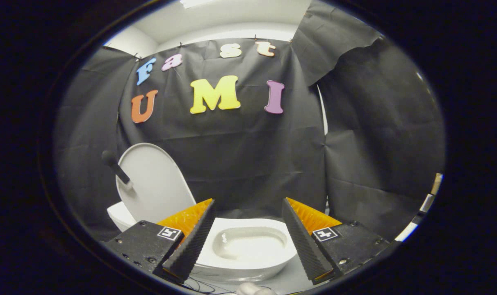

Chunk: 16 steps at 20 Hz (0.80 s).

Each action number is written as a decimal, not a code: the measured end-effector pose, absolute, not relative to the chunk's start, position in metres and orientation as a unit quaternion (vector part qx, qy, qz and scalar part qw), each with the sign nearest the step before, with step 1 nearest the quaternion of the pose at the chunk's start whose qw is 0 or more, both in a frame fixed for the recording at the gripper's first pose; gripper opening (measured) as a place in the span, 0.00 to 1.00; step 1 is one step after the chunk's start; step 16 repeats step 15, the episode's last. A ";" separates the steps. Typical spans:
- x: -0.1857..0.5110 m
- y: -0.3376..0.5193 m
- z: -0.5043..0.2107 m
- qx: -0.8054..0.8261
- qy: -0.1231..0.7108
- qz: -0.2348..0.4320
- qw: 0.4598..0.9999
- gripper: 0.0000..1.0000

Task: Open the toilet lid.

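Toilet lid (156,182) is raised, standing near upright and leaning back toward the black cloth wall (240,164), its pale inner face turned to the camera. It sits beyond and to the left of the left finger, well apart from both fingers. A dark rod-shaped handle with a rounded knob (115,165) sticks out from the lid's left side, angled up and away. Below the lid, part of the white toilet body (119,217) shows, just behind the left finger's mount. The toilet seat and bowl (248,246) lie open and uncovered, showing in the gap between the two fingers and a little beyond them; the bowl's inside looks white and smooth, contents not clear. Gripper (248,207) has its fingers spread wide, holding nothing, touching nothing visible. Thin dark wires (201,284) trail on the pale floor in front of the bowl, near the left finger's base. A small pale rounded object (252,289) sits at the very bottom, too cut off to identify. Black cloth covers the back and right sides; a white ceiling (232,16) shows above it.
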<state>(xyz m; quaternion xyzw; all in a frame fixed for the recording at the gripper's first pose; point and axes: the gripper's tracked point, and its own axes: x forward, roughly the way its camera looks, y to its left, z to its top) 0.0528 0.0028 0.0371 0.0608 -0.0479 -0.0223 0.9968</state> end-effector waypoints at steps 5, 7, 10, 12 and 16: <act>0.058 -0.008 0.020 0.043 -0.036 -0.032 0.998 1.00; 0.058 -0.006 0.015 0.040 -0.030 -0.029 0.998 1.00; 0.059 -0.005 0.011 0.037 -0.024 -0.028 0.999 1.00; 0.060 -0.007 0.010 0.036 -0.024 -0.028 0.999 1.00; 0.060 -0.010 0.010 0.037 -0.023 -0.031 0.999 1.00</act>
